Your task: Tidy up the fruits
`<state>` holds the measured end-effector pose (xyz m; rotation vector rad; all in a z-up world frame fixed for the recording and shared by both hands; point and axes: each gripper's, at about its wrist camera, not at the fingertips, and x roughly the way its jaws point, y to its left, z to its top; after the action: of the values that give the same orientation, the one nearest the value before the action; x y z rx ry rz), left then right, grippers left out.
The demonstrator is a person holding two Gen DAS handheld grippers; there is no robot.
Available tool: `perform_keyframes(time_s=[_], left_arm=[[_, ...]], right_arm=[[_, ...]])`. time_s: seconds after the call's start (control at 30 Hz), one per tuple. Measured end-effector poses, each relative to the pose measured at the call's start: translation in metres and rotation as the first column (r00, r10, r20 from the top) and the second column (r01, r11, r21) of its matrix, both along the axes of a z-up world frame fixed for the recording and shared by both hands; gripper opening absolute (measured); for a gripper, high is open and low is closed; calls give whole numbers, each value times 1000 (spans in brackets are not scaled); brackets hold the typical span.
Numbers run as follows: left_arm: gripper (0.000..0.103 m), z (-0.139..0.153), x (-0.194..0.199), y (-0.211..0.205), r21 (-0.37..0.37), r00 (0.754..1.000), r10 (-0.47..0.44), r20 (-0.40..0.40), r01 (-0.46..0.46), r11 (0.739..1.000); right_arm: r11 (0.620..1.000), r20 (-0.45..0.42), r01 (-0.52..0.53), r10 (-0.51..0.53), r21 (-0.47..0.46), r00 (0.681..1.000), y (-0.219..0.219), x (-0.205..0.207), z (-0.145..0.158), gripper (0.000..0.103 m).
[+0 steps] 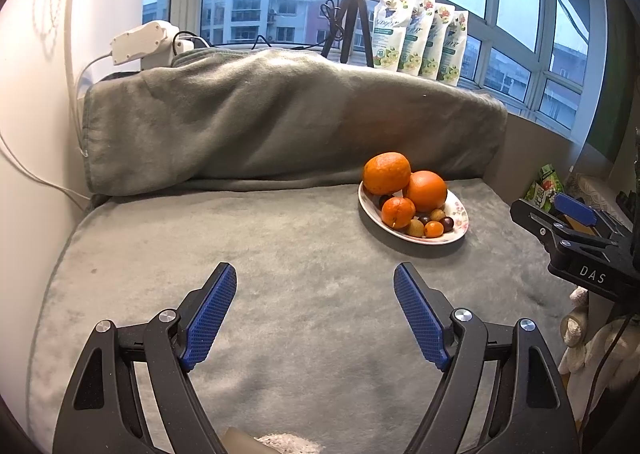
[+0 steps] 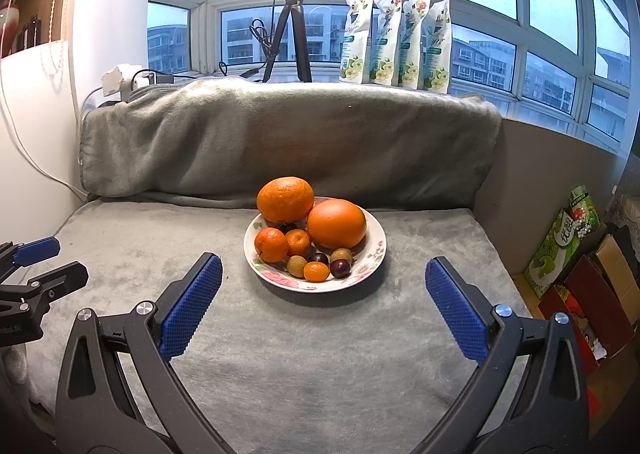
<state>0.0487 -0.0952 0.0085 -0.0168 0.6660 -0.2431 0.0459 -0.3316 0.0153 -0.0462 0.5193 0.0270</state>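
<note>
Those oranges look firm and fairly heavy, with pebbled skin that should grip well against the ribbed blue pads – I would take each one across its widest middle, squeezing gently. The small fruits are another matter: smooth, light, likely to roll or bruise, so they want a soft pinch from above. The plate (image 2: 372, 262) itself looks like china and would chip if knocked.

It is a white floral plate sitting straight ahead of the right gripper (image 2: 324, 274), just beyond its fingertips, on the grey blanket (image 2: 280, 354). Piled on it are two big oranges – the bumpy orange (image 2: 285, 199) at the back left, the smoother orange (image 2: 337, 223) beside it – two tangerines (image 2: 271, 244) in front, then a scatter of brownish longans (image 2: 297, 266), a kumquat (image 2: 316, 271) and a dark plum (image 2: 340, 268).

The left gripper (image 1: 315, 286) hovers over bare blanket, the plate ahead and off to its right. Both tongs stand wide apart, holding nothing
</note>
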Motion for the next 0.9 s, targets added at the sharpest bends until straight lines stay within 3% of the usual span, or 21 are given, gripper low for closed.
perform_keyframes(time_s=[0.9], left_arm=[[81,-3,1,-2,0,1000,-14,3,14,1000]], right_arm=[[1000,-13,13,-13,6,1000,3,-4,-8,103]])
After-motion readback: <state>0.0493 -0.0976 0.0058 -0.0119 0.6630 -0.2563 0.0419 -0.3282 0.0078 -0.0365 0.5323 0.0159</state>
